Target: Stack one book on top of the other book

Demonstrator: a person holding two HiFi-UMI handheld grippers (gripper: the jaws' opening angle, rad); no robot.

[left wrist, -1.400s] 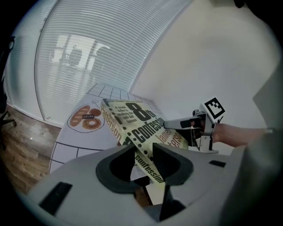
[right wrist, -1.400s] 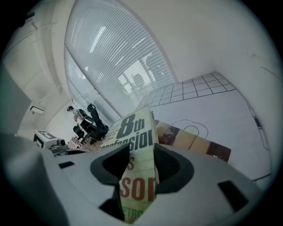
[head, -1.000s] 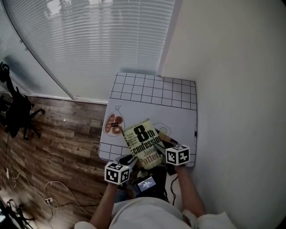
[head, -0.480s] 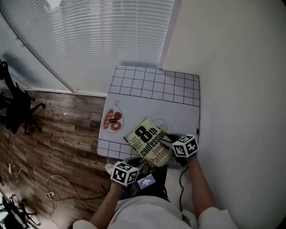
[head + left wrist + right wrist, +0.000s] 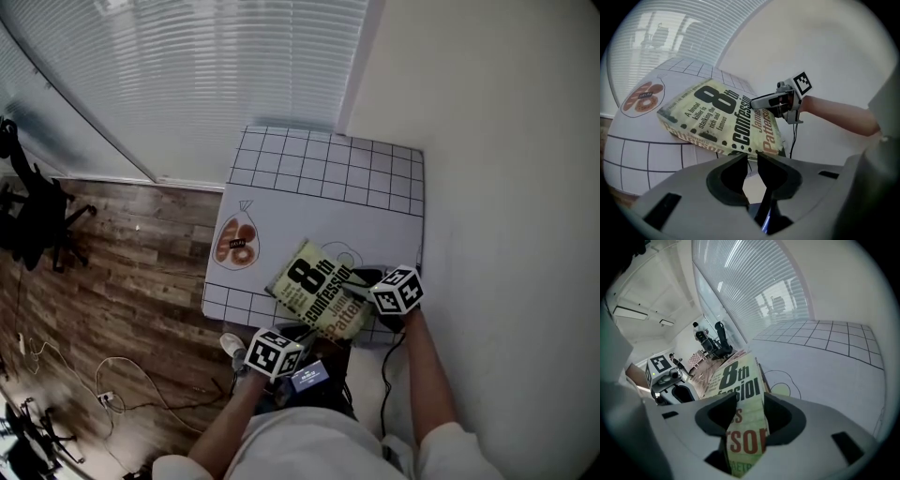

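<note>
**Book turned; left tongs empty**

Table (image 5: 319, 159): book (image 5: 317, 292) near the front right corner, more askew than a second ago. Right tongs (image 5: 749, 416) clamp its edge. Left tongs (image 5: 750, 164) have just been closing: narrow gap, nothing between. Likely right carries alone; stack pending.

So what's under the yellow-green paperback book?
The white gridded mat shows around the yellow-green paperback book, its fried-egg drawing partly covered. Anything else beneath is hidden.

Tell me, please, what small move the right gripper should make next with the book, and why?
Probably ease the right gripper down until the book lies flat on the table: its jaws clamp the book's edge, and the book looks slightly tilted.
</note>
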